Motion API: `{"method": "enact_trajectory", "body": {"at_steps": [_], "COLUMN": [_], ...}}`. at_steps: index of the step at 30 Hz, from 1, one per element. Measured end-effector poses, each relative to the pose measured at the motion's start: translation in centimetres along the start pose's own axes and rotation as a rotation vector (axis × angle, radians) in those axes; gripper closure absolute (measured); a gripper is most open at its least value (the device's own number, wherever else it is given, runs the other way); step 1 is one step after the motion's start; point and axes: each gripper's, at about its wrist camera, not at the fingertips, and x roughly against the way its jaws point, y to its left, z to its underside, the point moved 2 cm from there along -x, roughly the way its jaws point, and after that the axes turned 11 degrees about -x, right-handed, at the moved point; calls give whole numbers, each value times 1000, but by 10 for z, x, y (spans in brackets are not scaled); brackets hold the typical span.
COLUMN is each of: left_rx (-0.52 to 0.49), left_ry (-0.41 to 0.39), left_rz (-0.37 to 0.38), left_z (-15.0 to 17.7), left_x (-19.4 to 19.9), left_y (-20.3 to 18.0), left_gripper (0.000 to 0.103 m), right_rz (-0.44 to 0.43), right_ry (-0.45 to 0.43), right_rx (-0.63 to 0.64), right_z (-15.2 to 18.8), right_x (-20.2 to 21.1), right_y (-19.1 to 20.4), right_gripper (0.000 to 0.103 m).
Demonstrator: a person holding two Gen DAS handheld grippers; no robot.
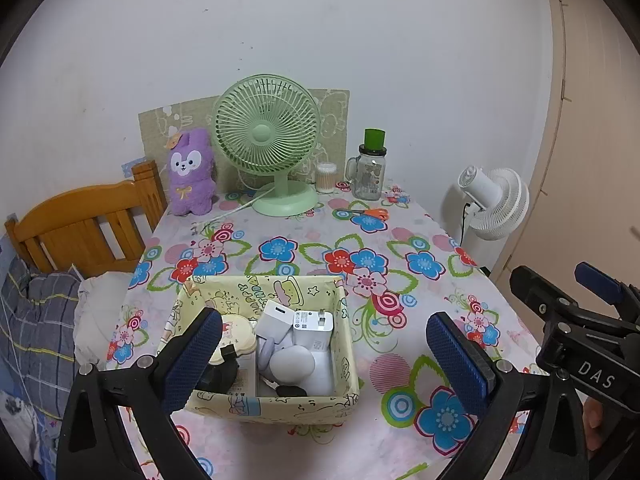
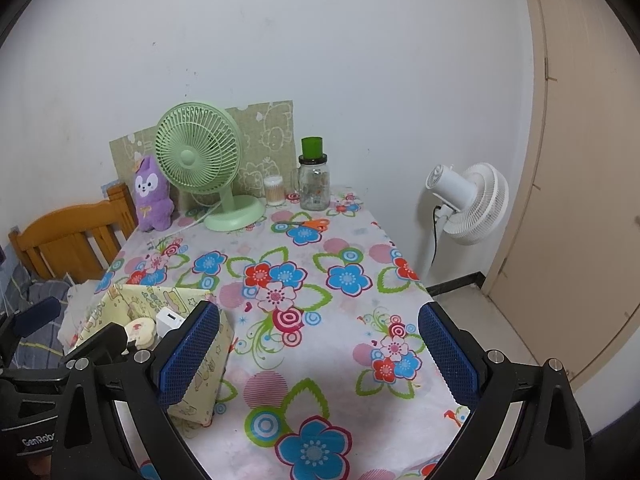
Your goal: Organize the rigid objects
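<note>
Status: both grippers empty, jaws spread wide. Left gripper [image 1: 324,356] hangs over the yellow fabric box [image 1: 347,344] at the near left part of the floral tablecloth [image 1: 400,248]; right gripper [image 2: 318,354] hangs over bare cloth just right of the same box [image 2: 208,376].

Contents of box: white charger [image 1: 276,314] and a second white plug block [image 1: 314,322] standing at the back, a round white puck [image 1: 291,362] in front of them, a cream flat piece [image 1: 240,332] at left, a dark item partly hidden behind the left finger. Items lie packed, touching.

Judgement: collecting step looks near done or done; no loose small rigid item shows on the near cloth. Orange-handled scissors [image 1: 366,213] lie far back near the glass jar [image 1: 368,176], well apart from the box. If they count, next move is a long reach to the back.

Orientation: scissors lie flat, long axis running left-right across the table, handles to the right, blades pointing left toward the green fan [image 1: 266,136]. Grasp across the blades would need the jaws turned front-to-back.
</note>
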Motion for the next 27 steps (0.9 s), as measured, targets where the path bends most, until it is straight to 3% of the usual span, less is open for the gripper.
{"method": "enact_trajectory", "body": {"at_steps": [27], "left_rx": [55], "left_ry": [-10], "left_rz": [-21], "left_z": [5], "left_x": [9], "left_y": [10], "left_gripper": [0], "right_rz": [-42], "right_ry": [-13], "right_rx": [20], "right_z": [-3], "right_x": [-2], "right_y": [13], "right_gripper": [2]}}
